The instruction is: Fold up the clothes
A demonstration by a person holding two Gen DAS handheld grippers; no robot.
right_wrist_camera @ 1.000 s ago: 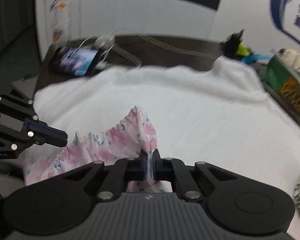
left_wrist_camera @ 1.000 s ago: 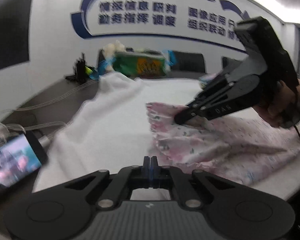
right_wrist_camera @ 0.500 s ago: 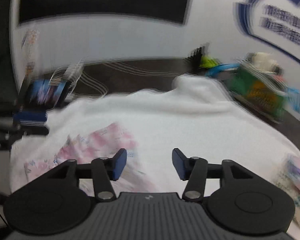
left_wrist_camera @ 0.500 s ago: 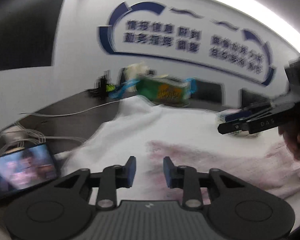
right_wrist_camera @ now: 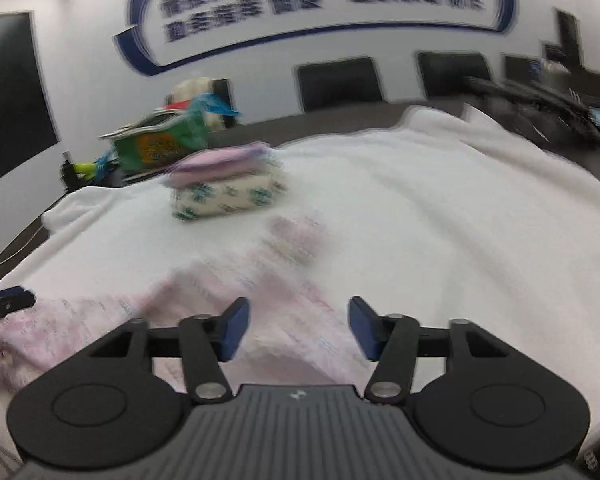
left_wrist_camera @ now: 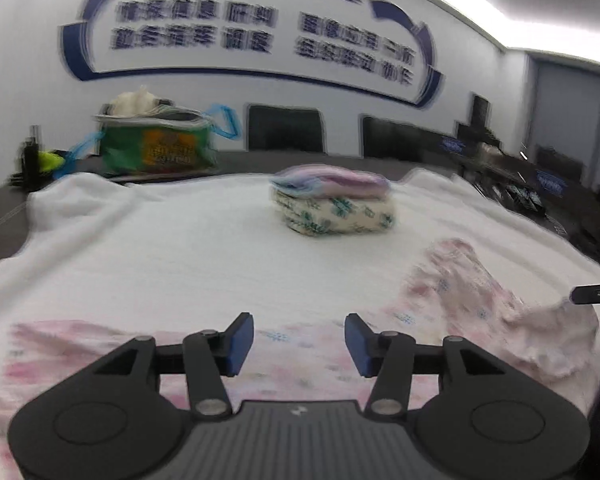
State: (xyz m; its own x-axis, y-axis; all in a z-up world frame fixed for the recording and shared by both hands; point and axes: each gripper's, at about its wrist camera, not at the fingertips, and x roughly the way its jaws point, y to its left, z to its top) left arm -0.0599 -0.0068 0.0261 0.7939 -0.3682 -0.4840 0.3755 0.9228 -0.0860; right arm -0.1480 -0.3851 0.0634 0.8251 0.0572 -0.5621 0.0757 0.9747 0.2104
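Note:
A pink floral garment (left_wrist_camera: pixel 460 304) lies loose and rumpled on the white blanket (left_wrist_camera: pixel 180 240), spread across the near edge in both wrist views (right_wrist_camera: pixel 228 288). My left gripper (left_wrist_camera: pixel 299 342) hovers just above its near part, jaws opening, with no cloth pinched between the blue pads. My right gripper (right_wrist_camera: pixel 296 332) hangs over the garment's other end, jaws opening too, nothing pressed between them. The right gripper's fingertip (left_wrist_camera: pixel 596 294) pokes in at the right edge of the left wrist view. A stack of folded clothes (left_wrist_camera: pixel 334 204) sits further back on the blanket.
A green bag (left_wrist_camera: pixel 156 144) stuffed with items stands at the back left on the dark table (left_wrist_camera: pixel 4 208). Black chairs (left_wrist_camera: pixel 286 128) line the far wall. More clutter (right_wrist_camera: pixel 540 100) lies on the table at the back right.
Both grippers let go of the pink garment and opened. Both swung round towards the far wall; the phone and cables left view and the folded stack came in.

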